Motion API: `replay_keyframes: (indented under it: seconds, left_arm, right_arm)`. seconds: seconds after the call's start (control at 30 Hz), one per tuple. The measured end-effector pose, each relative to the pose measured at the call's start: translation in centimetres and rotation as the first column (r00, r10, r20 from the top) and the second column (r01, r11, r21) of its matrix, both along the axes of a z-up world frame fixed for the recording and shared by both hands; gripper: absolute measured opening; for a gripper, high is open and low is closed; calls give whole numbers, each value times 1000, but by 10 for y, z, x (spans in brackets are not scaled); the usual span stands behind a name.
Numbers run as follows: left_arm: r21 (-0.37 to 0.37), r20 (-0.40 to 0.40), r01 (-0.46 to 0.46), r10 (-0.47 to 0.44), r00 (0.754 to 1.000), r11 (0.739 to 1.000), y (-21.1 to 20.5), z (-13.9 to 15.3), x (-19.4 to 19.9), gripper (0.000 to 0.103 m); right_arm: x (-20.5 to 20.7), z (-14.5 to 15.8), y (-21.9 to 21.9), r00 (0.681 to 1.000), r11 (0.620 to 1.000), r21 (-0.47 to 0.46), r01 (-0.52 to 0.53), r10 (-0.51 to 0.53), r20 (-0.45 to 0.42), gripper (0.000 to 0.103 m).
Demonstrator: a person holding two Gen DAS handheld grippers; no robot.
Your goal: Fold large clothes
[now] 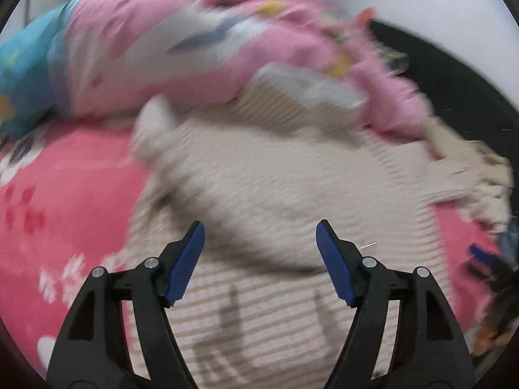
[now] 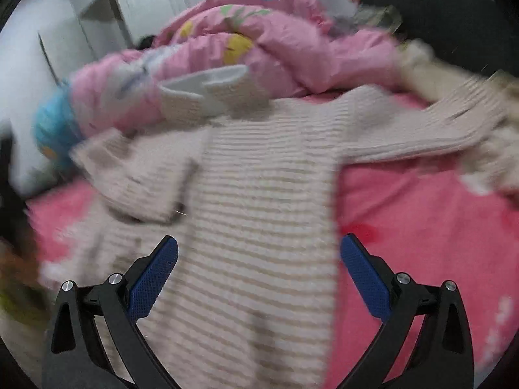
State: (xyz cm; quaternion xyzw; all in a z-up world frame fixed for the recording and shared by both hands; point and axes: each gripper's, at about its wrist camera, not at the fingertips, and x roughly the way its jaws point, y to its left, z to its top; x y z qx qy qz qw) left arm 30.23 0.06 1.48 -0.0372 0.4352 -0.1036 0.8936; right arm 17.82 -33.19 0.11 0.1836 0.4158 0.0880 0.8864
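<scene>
One cream ribbed sweater (image 2: 269, 214) lies flat on the pink patterned bedsheet (image 2: 421, 227), body running from the near edge up toward the bedding pile. Two sleeves countable in the right wrist view: one folded in across the body on the picture's left (image 2: 142, 178), one stretched out to the picture's right (image 2: 421, 129). Collar (image 2: 207, 94) sits at the far end, touching the pink quilt (image 2: 292, 52).

One pink quilt, bunched behind the sweater. One blue pillow or cushion (image 1: 22, 74) at its left end; too blurred to tell which.

Left gripper (image 1: 260, 236): jaws apart, nothing between the two blue pads (image 1: 185, 265), hovering over the lower part of the sweater. No contact with the fabric that I can see. Its shadow falls on the knit below it.

Right gripper (image 2: 259, 253): jaws wide apart, empty. It sits over the sweater body; its right pad (image 2: 363, 278) is over the sheet just past the sweater's edge, left pad over the knit. Nothing pinched.

The right gripper also shows at the right edge of the left wrist view (image 1: 483, 256), blurred; jaw state unreadable from there.

Both views are motion-smeared, so fine fabric edges are soft. One dark object (image 2: 438, 16) behind the quilt at upper right; cannot tell what it is.
</scene>
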Motion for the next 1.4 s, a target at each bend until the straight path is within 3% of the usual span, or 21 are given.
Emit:
replay_keyframes:
  seconds: [0.07,0.17,0.27,0.4,0.5,0.67,0.73,0.83,1.03,1.13,1.23,1.4]
  left_arm:
    - [69,-53,-73,77,996,995,14,-24,6,68]
    - [197,-101,-160,182,978,967,29,-58,18,68]
    - [205,-106,-195,220,970,959,39,-74,19,70]
    - [185,-66,-202,217,974,962,47,-78,9,74]
    - [146,-60,-202,213,975,968,56,-83,3,76]
    - [19,-71,-204,205,976,979,81,-90,-1,77]
    - [8,-57,-202,203,978,979,85,-91,-6,78]
    - [3,-40,-202,202,979,979,89,-92,-13,78]
    - [-27,-38,-203,202,979,979,88,-92,-13,78]
    - [-30,-39,-204,203,979,979,91,-93,-8,78]
    - [-34,-38,-204,203,978,978,94,-93,-14,78]
    - [-29,-39,-205,204,978,978,89,-92,-10,78]
  right_arm:
    - [31,-10,0,992,974,202,-104,115,-47,98]
    - [73,-29,16,969,913,371,-168,223,-109,98]
    - [107,-48,34,944,864,470,-184,288,-160,90]
    - [137,-65,43,932,827,536,-170,311,-185,83]
    - [158,-74,49,930,844,516,-147,295,-217,77]
    - [172,-82,67,914,883,439,-167,306,-266,67]
    - [171,-78,71,916,895,410,-177,303,-264,64]
    - [172,-75,80,914,903,388,-182,301,-271,49]
    - [176,-75,124,917,958,197,-210,263,-300,29]
    - [169,-54,139,928,963,136,-233,262,-264,9]
    - [159,-13,145,954,968,82,-236,247,-170,8]
    - [144,68,119,991,990,-45,-134,135,11,8]
